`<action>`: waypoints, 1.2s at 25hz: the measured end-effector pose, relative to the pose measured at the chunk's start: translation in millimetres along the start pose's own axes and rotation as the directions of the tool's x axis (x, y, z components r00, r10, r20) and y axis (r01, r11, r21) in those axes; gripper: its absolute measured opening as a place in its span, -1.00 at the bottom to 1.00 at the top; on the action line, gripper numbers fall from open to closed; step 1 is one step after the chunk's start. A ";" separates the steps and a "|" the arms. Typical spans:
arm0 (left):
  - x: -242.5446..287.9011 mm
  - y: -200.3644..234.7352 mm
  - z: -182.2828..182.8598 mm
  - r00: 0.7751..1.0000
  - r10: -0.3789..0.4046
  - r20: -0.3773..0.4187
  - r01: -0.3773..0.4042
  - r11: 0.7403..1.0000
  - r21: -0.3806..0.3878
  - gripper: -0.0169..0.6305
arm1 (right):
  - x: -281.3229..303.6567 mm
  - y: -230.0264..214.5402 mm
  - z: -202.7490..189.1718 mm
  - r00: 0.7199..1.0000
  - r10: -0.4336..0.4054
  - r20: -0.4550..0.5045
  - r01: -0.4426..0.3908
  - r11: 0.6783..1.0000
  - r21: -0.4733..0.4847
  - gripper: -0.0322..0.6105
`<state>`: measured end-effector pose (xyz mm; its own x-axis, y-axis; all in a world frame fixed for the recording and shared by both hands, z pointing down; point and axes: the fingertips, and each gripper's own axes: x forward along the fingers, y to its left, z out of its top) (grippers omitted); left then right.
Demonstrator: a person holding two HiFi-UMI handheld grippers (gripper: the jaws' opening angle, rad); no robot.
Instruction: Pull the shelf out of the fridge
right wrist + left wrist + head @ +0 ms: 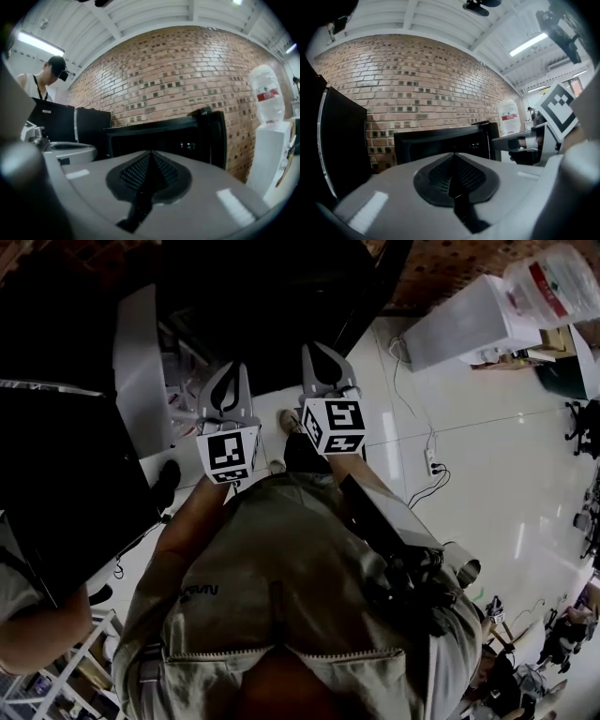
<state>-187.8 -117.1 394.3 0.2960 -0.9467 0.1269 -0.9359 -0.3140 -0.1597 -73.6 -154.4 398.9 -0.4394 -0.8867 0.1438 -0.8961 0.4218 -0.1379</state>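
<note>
Both tongs clenched and empty: left gripper (453, 155), right gripper (151, 153), held short of the fridge (164, 138) at the far brick wall. Shelf presumably inside, but the dark cavity hid it. Risk: shut jaws would butt the shelf edge instead of gripping it. Only the right gripper view showed a person (44, 77) at left.

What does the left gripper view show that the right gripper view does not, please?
Only the left gripper view shows the other gripper's marker cube, at its right edge. Only the right gripper view shows a person in a dark cap, at its left. Both show the brick wall, the black fridge with its door open and the water bottle. In both, the jaws are closed on nothing, on the left gripper and the right gripper.
</note>
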 end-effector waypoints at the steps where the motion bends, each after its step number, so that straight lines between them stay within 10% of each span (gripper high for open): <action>1: 9.3 2.2 -1.5 1.000 0.001 -0.009 -0.001 1.000 0.000 -0.93 | 11.7 -3.9 -2.1 1.000 0.002 -0.005 -0.002 1.000 0.023 -0.89; 9: 72.7 25.9 -42.2 0.993 0.023 -0.118 -0.027 0.999 -0.035 -0.93 | 98.5 -14.3 -42.9 0.997 0.059 -0.051 -0.039 0.944 0.328 -0.80; 21: 103.9 34.5 -88.1 0.964 0.012 -0.265 -0.024 0.999 -0.041 -0.93 | 174.3 -38.0 -96.7 0.997 0.072 -0.003 -0.039 0.575 0.817 -0.63; 30: 113.3 51.2 -100.9 0.954 0.017 -0.298 -0.031 0.999 -0.043 -0.93 | 206.8 -34.0 -85.4 0.987 0.105 0.117 -0.152 0.441 0.885 -0.59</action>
<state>-221.4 -233.3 499.3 0.2095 -0.8876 0.4102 -0.9521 -0.2807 -0.1211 -139.2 -335.9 517.0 -0.5212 -0.8533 0.0124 -0.2735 0.1532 -0.9496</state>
